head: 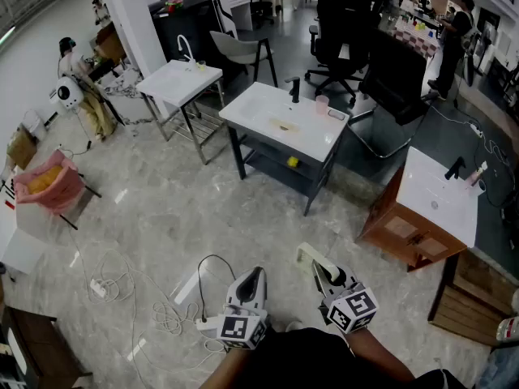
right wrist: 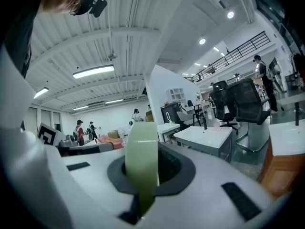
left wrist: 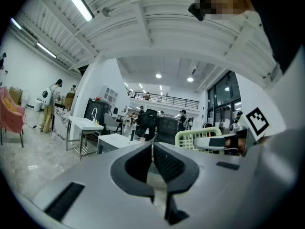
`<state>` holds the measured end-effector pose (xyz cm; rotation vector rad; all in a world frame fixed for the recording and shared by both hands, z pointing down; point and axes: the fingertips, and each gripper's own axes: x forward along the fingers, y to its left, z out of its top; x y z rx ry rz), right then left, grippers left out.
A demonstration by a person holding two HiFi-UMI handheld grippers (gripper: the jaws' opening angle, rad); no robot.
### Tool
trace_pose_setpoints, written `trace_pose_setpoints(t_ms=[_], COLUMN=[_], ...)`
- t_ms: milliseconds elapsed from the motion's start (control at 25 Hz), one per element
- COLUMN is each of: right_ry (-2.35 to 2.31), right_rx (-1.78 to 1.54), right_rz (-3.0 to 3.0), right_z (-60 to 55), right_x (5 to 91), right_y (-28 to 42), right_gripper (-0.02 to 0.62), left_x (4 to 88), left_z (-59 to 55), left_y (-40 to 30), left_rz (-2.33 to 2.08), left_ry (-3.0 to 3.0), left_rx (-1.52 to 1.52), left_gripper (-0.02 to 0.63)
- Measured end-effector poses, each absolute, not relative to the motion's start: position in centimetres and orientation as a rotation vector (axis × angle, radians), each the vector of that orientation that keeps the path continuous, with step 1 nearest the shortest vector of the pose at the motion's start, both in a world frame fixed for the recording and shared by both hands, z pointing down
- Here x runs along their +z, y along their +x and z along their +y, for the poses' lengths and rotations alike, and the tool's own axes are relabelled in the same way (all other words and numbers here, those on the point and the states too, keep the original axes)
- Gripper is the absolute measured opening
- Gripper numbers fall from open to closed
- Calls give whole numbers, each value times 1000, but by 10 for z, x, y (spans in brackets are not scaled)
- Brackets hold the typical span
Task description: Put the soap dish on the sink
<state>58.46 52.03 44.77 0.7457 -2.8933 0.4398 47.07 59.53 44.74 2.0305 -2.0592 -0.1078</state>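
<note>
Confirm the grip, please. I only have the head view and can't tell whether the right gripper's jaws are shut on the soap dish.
Observer: Yes. In the right gripper view, the right gripper is shut on the pale green soap dish, which stands edge-on between the jaws.
Operator: Is the left one carrying anything?
Observer: No. The left gripper view shows the left gripper with its jaws together and nothing between them.
Operator: Is the dish solid or slatted?
Observer: Slatted. The left gripper view catches it from the side, and its wall has rows of openings.
</note>
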Motion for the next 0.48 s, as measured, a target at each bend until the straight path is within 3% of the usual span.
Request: trace_pose_setpoints(t_ms=[480], right_ry=[702], right_rx=[484], right_rz=[-2843], right_z=[495], right_x=[459], right_y=[472], right_gripper=[5], left_x=[455], left_z=[576], left_y=[350], left_rz=[-2090], left_ry=[1961], left_rx=[-152], left_gripper=[17])
